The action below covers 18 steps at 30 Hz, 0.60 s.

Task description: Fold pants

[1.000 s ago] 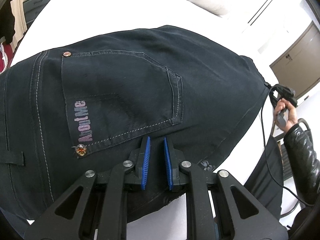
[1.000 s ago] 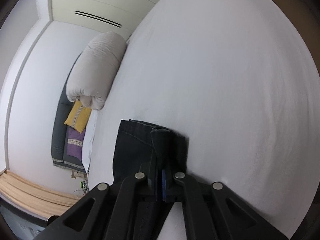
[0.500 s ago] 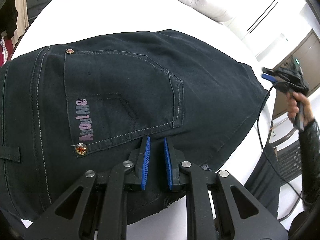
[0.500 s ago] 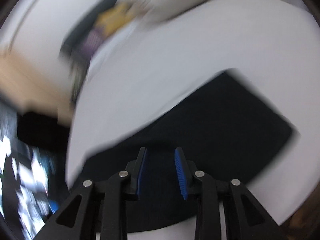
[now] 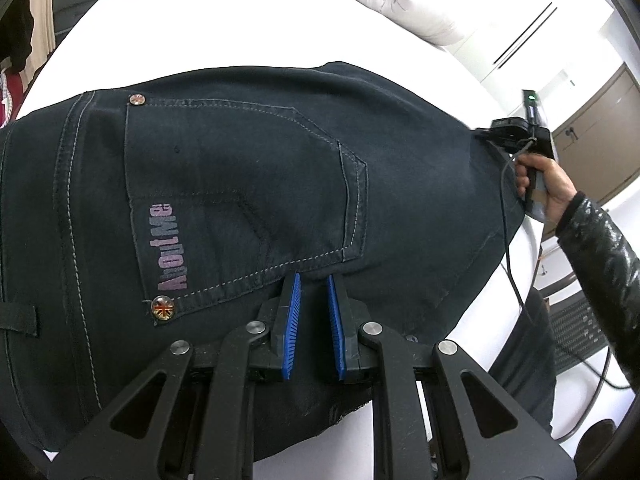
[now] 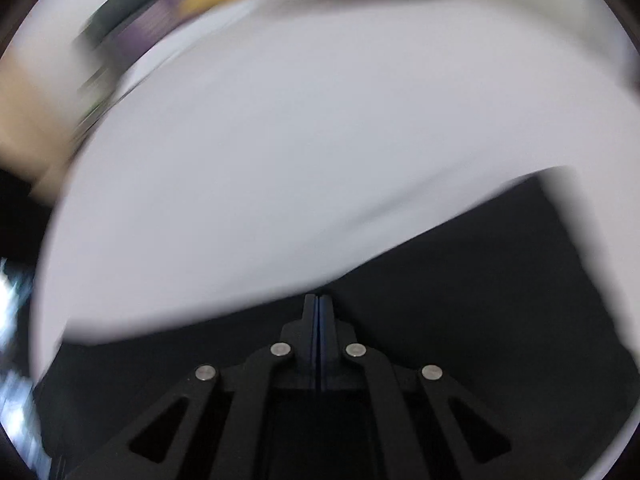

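Since a second ago the right hand-held gripper [image 6: 319, 304] has let go of the pant-leg end it pinched, swung back toward the person, and its jaws have just been closing; they now sit pressed together with nothing between them. Dark jeans [image 5: 248, 184] lie flat on the white bed [image 5: 224, 20], back pocket [image 5: 244, 196] up and the legs seemingly already doubled over the seat. At the near hem, the left hand-held gripper [image 5: 313, 280] rests with its blue pads narrowly apart; whether cloth lies between them I cannot tell. Its partner shows at the jeans' far corner [image 5: 516, 136]. For a neat next fold, grip both corners of one edge, lift evenly, and lay edge on edge without dragging.
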Each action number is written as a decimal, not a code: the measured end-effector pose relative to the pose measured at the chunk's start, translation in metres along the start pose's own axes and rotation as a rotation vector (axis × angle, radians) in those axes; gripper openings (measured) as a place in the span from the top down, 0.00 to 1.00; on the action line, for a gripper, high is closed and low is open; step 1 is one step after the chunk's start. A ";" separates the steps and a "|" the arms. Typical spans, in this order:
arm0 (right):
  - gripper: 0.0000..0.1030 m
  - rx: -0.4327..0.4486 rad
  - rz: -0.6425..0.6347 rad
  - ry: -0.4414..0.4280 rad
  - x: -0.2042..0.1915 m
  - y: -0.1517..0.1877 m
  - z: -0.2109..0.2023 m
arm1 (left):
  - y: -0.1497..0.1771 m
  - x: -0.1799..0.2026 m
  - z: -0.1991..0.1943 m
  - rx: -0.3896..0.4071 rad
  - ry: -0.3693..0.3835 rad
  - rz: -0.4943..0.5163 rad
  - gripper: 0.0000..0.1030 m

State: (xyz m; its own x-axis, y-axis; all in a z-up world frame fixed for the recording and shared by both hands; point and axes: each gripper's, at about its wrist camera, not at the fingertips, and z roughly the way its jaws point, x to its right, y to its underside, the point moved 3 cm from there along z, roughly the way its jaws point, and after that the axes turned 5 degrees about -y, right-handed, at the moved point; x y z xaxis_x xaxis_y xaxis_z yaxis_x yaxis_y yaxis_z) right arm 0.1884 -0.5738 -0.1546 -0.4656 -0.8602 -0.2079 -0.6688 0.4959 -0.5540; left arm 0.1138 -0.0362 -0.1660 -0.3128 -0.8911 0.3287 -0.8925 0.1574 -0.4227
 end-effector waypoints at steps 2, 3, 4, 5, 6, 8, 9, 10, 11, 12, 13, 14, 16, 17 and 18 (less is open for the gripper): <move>0.82 0.094 0.074 -0.001 0.015 0.000 -0.024 | 0.002 0.000 0.000 0.003 0.005 -0.004 0.86; 0.72 0.115 0.085 -0.022 0.018 0.004 -0.037 | 0.002 -0.001 0.000 0.005 0.005 -0.008 0.86; 0.69 0.111 0.083 -0.053 0.018 0.009 -0.046 | 0.003 -0.001 0.000 0.006 0.004 -0.009 0.86; 0.68 0.088 0.081 -0.091 0.016 0.015 -0.052 | 0.003 0.000 0.000 0.010 0.000 -0.009 0.86; 0.68 0.041 0.074 -0.167 0.008 0.026 -0.056 | 0.003 0.000 -0.001 0.013 -0.006 -0.007 0.86; 0.68 -0.075 0.016 -0.311 -0.014 0.052 -0.056 | 0.004 0.002 -0.001 0.017 -0.012 -0.004 0.86; 0.68 -0.102 -0.013 -0.339 -0.020 0.062 -0.056 | 0.005 0.003 -0.002 0.017 -0.014 -0.002 0.86; 0.68 -0.122 -0.040 -0.356 -0.024 0.073 -0.055 | 0.005 0.003 -0.002 0.017 -0.012 -0.001 0.86; 0.68 -0.139 -0.053 -0.361 -0.025 0.083 -0.053 | 0.006 0.004 -0.002 0.016 -0.011 -0.001 0.86; 0.68 -0.146 -0.037 -0.349 -0.017 0.090 -0.049 | 0.007 0.004 -0.002 0.015 -0.010 -0.001 0.86; 0.75 -0.133 0.029 -0.366 0.000 0.092 -0.045 | 0.008 0.004 -0.002 0.016 -0.008 -0.001 0.86; 0.91 -0.117 0.099 -0.377 0.017 0.089 -0.042 | 0.008 0.004 -0.003 0.016 -0.009 0.000 0.86; 1.00 -0.064 0.201 -0.306 0.054 0.083 -0.040 | 0.009 0.003 -0.004 0.016 -0.006 0.001 0.86; 1.00 -0.018 0.255 -0.264 0.075 0.078 -0.046 | 0.009 0.003 -0.004 0.016 -0.004 0.000 0.86; 1.00 0.021 0.286 -0.174 0.095 0.072 -0.056 | 0.009 0.003 -0.005 0.018 0.000 -0.003 0.86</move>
State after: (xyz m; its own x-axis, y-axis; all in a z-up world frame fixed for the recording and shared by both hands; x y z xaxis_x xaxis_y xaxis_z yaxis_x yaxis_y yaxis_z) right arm 0.0638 -0.6135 -0.1694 -0.5259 -0.6946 -0.4908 -0.5119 0.7194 -0.4696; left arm 0.1033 -0.0351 -0.1650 -0.3103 -0.8916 0.3297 -0.8873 0.1471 -0.4372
